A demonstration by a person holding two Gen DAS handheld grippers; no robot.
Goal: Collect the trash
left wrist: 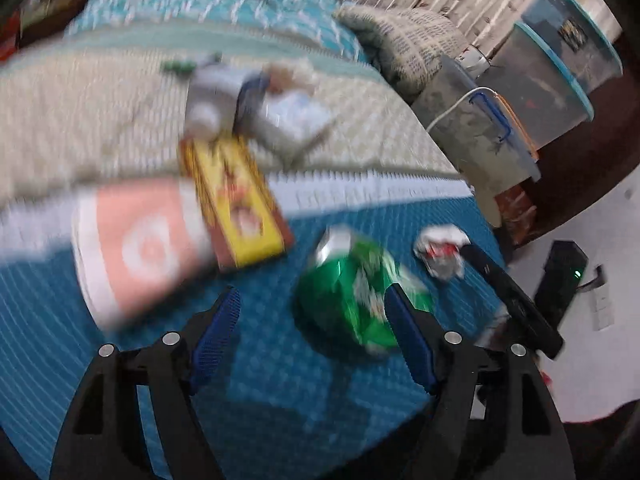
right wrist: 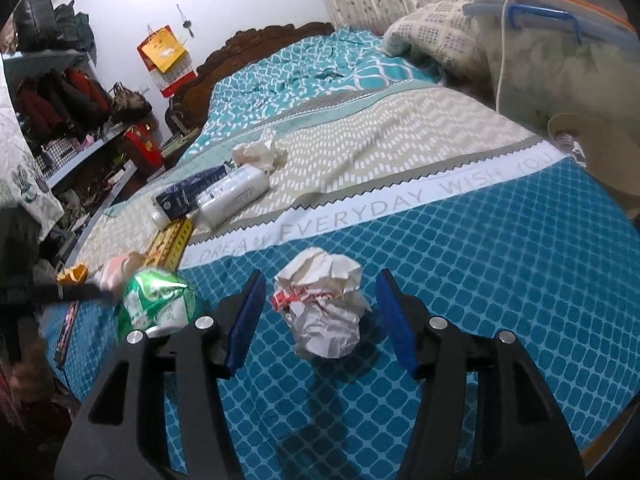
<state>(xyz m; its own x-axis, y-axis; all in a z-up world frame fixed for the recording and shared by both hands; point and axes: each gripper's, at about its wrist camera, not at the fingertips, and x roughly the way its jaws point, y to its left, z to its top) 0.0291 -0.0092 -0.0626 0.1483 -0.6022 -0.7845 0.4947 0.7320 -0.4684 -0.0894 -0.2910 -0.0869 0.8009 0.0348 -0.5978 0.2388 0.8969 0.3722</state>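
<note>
A crushed green can (left wrist: 348,292) lies on the blue patterned bedspread (left wrist: 260,380). My left gripper (left wrist: 312,300) stands open just before it; the right pad overlaps the can's near side, and the blur hides any contact. A crumpled white and red paper ball (right wrist: 324,308) sits between the open jaws of my right gripper (right wrist: 322,280), with a gap on each side. The paper ball (left wrist: 440,252) and the green can (right wrist: 156,304) each show in the other wrist view too.
Further up the bed lie a pink and white cup (left wrist: 132,248), a yellow box (right wrist: 168,246), a white bottle (right wrist: 232,196), a dark blue carton (right wrist: 188,194) and a crumpled tissue (right wrist: 260,150). Plastic storage boxes (left wrist: 480,132) stand beside the bed's right edge.
</note>
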